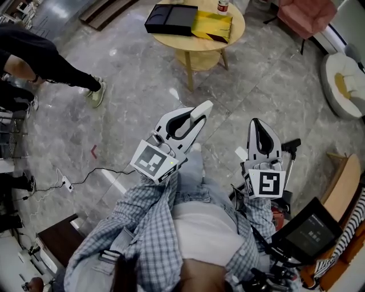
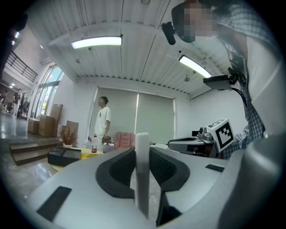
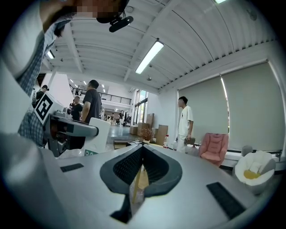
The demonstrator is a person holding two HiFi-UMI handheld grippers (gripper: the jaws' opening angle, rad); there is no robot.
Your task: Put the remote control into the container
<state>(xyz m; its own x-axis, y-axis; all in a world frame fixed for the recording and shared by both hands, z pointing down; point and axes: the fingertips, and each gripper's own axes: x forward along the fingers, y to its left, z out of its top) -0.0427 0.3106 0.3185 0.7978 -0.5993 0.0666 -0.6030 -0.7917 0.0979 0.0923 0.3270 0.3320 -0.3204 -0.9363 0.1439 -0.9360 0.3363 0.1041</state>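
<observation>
A slim white remote control (image 1: pixel 203 108) stands edge-on between the jaws of my left gripper (image 1: pixel 197 117), which is shut on it and held in the air in front of my chest. In the left gripper view the remote (image 2: pixel 142 172) is a narrow upright bar between the black pads. Far ahead, a black open container (image 1: pixel 171 20) lies on the round wooden table (image 1: pixel 201 44); the container (image 2: pixel 64 155) also shows low at the left in the left gripper view. My right gripper (image 1: pixel 260 126) hangs beside the left one, its jaws (image 3: pixel 142 147) shut with nothing between them.
A yellow packet (image 1: pixel 212 25) and a bottle (image 1: pixel 222 5) share the table. A pink armchair (image 1: pixel 306 14) and a white round seat (image 1: pixel 345 85) stand at the right. A person's legs (image 1: pixel 57 65) are at the left. A cable with a power strip (image 1: pixel 65 183) crosses the marble floor.
</observation>
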